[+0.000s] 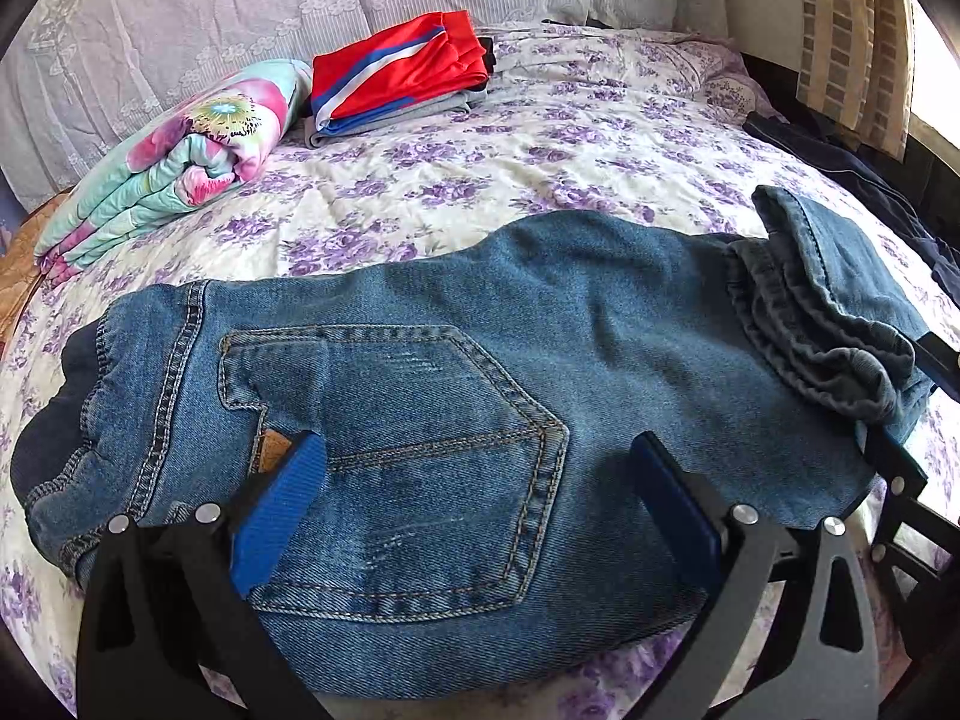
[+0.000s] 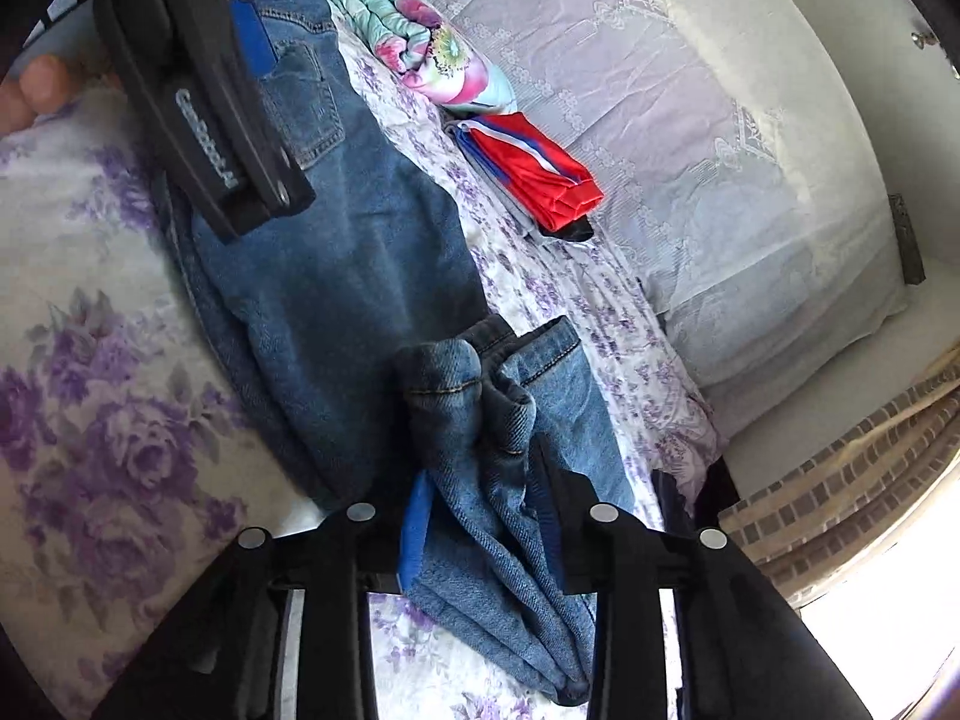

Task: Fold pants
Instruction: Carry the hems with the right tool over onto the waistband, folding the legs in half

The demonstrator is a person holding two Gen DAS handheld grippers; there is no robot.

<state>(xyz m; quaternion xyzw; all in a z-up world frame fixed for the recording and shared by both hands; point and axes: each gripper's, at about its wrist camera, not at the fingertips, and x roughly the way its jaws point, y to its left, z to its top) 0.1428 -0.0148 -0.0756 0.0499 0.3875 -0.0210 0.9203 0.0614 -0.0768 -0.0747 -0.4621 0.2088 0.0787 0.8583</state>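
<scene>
Jeans: a pair of blue denim jeans point(image 1: 456, 396) lies across the near part of the bed, already doubled so that one back pocket faces up. The waistband is at the left in the left wrist view, and the leg ends are at the right.

Leg ends: the cuffs point(image 2: 480, 420) are bunched and folded back on top of the legs, with the grey inner side of the cloth showing in the left wrist view.

Left gripper: the left gripper point(image 1: 474, 468) hangs over the pocket area with its jaws spread wide, one blue pad on each side of the pocket. Nothing is grasped; whether the pads touch the denim I cannot tell.

Right gripper: the right gripper point(image 2: 480, 510) has the bunched leg ends between its two fingers. The jaws stand a little apart and the cloth fills the gap between them, but it looks loose there and not squeezed.

Person: part of a hand point(image 2: 36, 90) shows at the left edge of the right wrist view, behind the left gripper.

Bed: the bedsheet point(image 1: 540, 138) is cream with purple flowers.

Other things: a folded floral blanket point(image 1: 180, 150) in mint and pink lies at the far left. Just beside it is a small stack of folded clothes with a red garment point(image 1: 408, 66) on top. Dark clothes point(image 1: 852, 180) lie at the right edge of the bed.
</scene>
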